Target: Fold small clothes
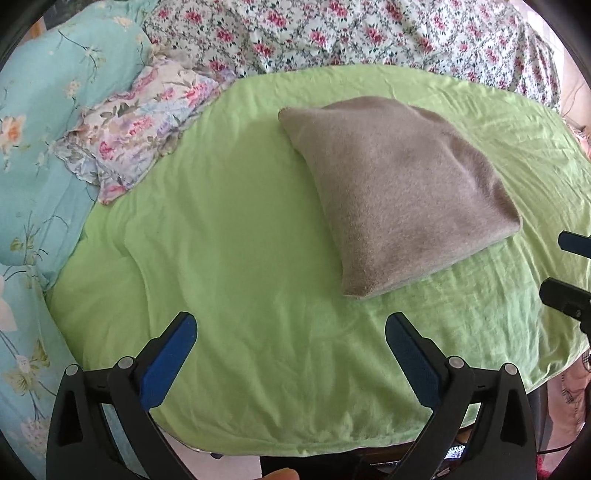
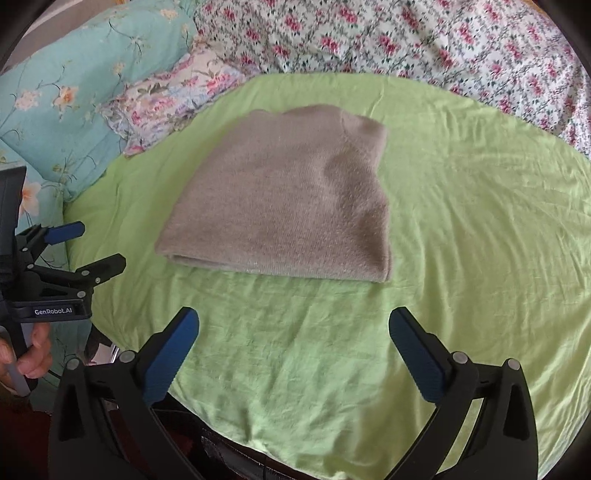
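Note:
A grey-brown knitted garment (image 1: 399, 192) lies folded into a neat rectangle on the light green sheet (image 1: 229, 236). It also shows in the right wrist view (image 2: 288, 199), folded edge toward me. My left gripper (image 1: 291, 332) is open and empty, hovering over the sheet to the near left of the garment. My right gripper (image 2: 293, 328) is open and empty, just in front of the garment's near edge. The right gripper's fingers (image 1: 569, 291) show at the right edge of the left wrist view; the left gripper (image 2: 88, 247) shows at the left of the right wrist view.
A floral pillow (image 1: 136, 133) and a turquoise flowered quilt (image 1: 44, 122) lie at the left. A rose-print bedspread (image 1: 369, 33) runs along the back. The green sheet's near edge (image 1: 332, 443) drops off toward the floor.

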The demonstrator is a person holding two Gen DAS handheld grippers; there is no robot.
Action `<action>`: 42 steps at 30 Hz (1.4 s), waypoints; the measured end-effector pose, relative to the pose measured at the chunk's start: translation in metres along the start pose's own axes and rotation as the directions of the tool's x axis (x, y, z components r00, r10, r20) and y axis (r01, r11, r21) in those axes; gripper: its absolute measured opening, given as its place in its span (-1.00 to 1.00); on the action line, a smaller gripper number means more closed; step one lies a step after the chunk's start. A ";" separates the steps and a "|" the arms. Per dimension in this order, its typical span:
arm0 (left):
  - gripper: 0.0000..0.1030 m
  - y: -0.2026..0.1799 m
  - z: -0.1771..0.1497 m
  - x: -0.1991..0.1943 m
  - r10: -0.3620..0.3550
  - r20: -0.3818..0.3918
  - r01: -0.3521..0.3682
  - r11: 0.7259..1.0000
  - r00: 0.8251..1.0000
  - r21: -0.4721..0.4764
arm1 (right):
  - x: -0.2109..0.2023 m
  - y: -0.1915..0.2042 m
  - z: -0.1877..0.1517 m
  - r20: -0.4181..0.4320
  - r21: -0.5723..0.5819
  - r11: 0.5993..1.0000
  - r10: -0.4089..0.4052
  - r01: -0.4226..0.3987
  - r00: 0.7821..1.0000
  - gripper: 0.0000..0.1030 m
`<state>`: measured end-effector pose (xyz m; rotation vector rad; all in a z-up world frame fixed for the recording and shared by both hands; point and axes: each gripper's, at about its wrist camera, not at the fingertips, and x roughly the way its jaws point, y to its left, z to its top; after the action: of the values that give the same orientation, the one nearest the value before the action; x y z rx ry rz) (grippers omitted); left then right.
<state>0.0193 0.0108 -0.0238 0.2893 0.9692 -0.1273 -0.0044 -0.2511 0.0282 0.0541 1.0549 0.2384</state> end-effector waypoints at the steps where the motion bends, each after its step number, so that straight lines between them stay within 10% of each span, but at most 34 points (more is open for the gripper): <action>1: 0.99 0.000 0.001 0.002 -0.001 -0.003 0.001 1.000 1.000 0.001 | 0.004 0.000 0.001 -0.006 -0.005 1.000 0.002 -0.002 1.000 0.99; 42: 0.99 0.012 0.060 0.037 -0.085 0.054 0.089 0.993 0.995 -0.080 | 0.053 -0.013 0.082 -0.033 -0.036 0.999 0.011 -0.012 0.999 0.99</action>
<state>0.0908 0.0046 -0.0204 0.1669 0.9346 -0.1733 0.0941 -0.2461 0.0216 0.0238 1.0828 0.2699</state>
